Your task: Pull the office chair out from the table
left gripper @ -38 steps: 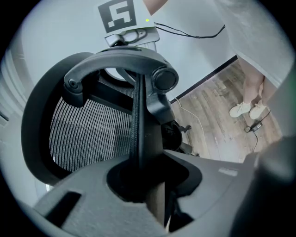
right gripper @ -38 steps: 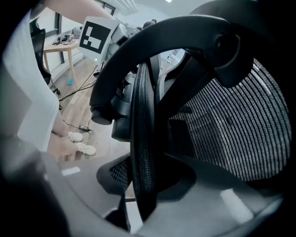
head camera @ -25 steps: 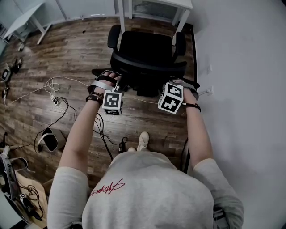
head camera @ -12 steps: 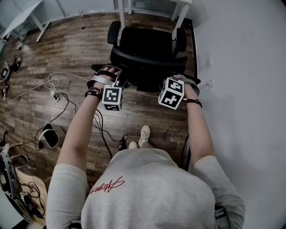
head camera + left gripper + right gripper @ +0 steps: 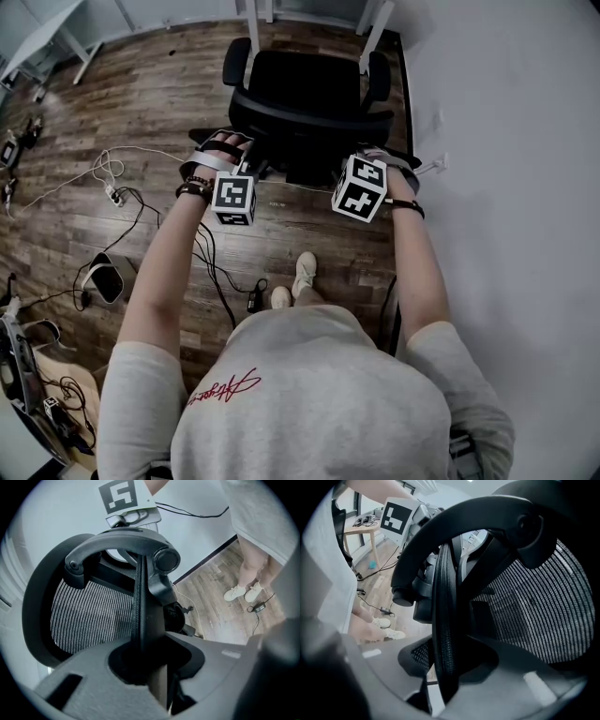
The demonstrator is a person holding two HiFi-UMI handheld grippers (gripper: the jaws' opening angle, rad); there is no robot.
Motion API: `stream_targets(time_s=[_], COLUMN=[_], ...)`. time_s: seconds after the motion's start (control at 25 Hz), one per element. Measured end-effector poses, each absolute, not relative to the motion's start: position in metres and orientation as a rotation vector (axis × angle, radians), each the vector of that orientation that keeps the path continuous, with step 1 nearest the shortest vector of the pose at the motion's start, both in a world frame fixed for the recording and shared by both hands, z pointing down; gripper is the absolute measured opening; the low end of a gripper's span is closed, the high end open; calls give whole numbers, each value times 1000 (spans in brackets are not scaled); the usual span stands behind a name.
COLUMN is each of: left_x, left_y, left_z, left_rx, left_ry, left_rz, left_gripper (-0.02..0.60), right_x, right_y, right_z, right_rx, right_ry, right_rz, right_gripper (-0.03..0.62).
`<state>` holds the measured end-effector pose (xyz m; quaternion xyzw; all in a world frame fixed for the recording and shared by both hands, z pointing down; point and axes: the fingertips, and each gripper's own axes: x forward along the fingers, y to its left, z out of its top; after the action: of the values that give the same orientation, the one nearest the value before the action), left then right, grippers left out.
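Left claw and right claw clamped on office chair backrest, table beyond, cables at left

one office chair, two tongs, two white shoes

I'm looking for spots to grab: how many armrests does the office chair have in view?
2. The left armrest flanks the office chair at the head view's left, the right armrest at its right. None seems hidden.
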<state>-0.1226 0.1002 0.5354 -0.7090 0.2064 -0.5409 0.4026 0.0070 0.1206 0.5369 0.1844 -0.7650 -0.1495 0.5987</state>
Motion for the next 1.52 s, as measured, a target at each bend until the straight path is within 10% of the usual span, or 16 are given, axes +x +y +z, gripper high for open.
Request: stream_targets(time_s=[1.52], left_x=[-139], left_y=[132], left_z=[539], left_rx=[-1790], left_ry=[478], left_rz=[-1329], left_gripper=[86], right_x=[-13], right_y=[160], right_z=[537], right_rx=[503], right_ry=[-1752], right_rz=[-348], right_gripper=[112])
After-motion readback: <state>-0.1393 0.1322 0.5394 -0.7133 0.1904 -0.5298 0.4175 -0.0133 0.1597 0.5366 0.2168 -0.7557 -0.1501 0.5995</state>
